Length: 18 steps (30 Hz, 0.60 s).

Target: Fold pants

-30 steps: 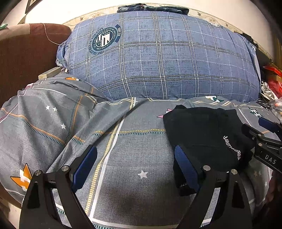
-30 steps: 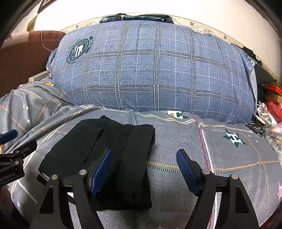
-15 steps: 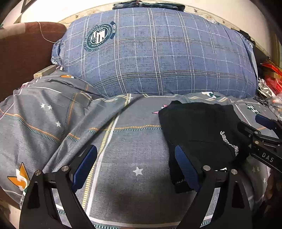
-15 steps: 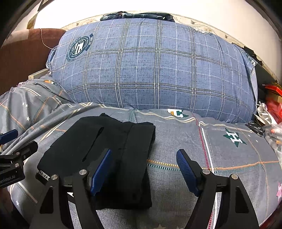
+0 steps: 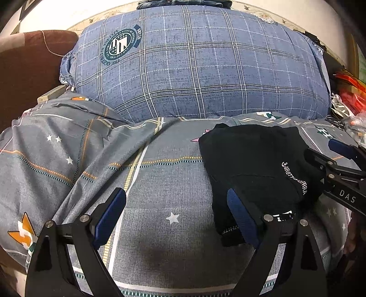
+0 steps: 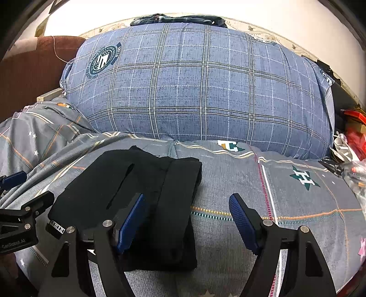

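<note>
Black pants lie folded into a compact bundle on the grey patterned bed cover, white lettering on one side. In the right wrist view the same pants lie left of centre. My left gripper is open over bare cover, its right finger overlapping the bundle's left edge. My right gripper is open too; its left finger hangs over the pants, its right finger over the cover. Nothing is pinched by either one. Each gripper shows at the edge of the other's view.
A big blue plaid pillow fills the back of the bed, with folded dark clothing on top. A brown headboard or chair stands at the left. Red and white clutter sits at the right edge.
In the left wrist view the scene has slid slightly down and left, with more of the pants showing. The right wrist view is nearly unchanged. Both grippers stay open.
</note>
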### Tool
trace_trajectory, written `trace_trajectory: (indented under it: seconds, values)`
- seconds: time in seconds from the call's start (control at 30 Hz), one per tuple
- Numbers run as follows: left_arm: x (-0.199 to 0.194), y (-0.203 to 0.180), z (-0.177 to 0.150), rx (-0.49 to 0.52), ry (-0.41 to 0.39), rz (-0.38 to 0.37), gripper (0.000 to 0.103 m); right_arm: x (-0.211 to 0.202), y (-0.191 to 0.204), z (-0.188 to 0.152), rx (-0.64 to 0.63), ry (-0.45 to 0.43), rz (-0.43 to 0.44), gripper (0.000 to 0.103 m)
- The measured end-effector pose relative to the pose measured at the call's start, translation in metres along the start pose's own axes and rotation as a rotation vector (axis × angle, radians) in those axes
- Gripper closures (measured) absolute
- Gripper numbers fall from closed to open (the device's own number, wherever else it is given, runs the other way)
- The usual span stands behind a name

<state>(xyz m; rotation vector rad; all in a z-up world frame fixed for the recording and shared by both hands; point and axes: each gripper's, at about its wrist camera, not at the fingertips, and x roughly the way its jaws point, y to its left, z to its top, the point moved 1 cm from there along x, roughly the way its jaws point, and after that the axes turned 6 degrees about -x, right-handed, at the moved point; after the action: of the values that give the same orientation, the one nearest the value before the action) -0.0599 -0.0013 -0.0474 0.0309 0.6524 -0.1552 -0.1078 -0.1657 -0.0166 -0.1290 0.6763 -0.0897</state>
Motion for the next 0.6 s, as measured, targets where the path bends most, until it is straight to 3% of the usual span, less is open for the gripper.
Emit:
trace_trajectory:
  seconds: [0.4,0.6]
  values:
    - [0.0003,0.0014,0.0010,-0.013,0.005,-0.007,0.012,-0.0002,0.0003,0.0000,0.000,0.000,0.001,0.026]
    - [-0.0084,0.0048,0.0039,-0.034,-0.037,-0.016,0.012,-0.0008,0.0013,0.0000,-0.001,-0.001,0.005,0.026]
